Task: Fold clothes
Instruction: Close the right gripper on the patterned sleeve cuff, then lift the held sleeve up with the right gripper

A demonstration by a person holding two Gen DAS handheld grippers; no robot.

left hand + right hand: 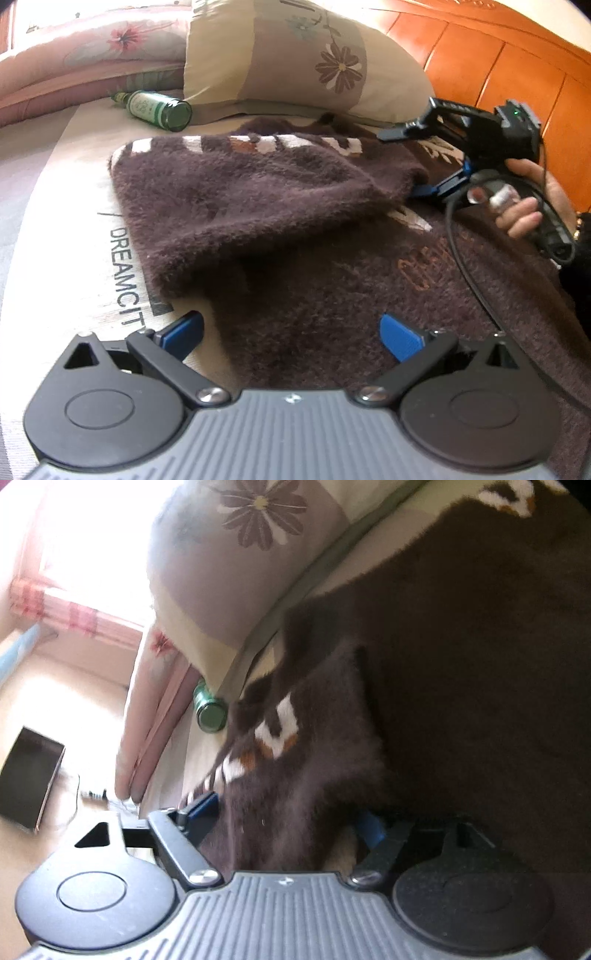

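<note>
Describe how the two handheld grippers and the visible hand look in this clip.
Both grippers, left gripper and right gripper, have a ribbed grey body, round black side discs, black linkage arms with silver screws, and blue finger pads. A black cable trails from the right one. The right hand shows a dark sleeve cuff.

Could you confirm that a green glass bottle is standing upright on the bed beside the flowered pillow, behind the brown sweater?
Not quite: the green glass bottle is lying on its side, not upright, as the left wrist view shows. It is on the bed beside the flowered pillow, behind the brown sweater.
</note>
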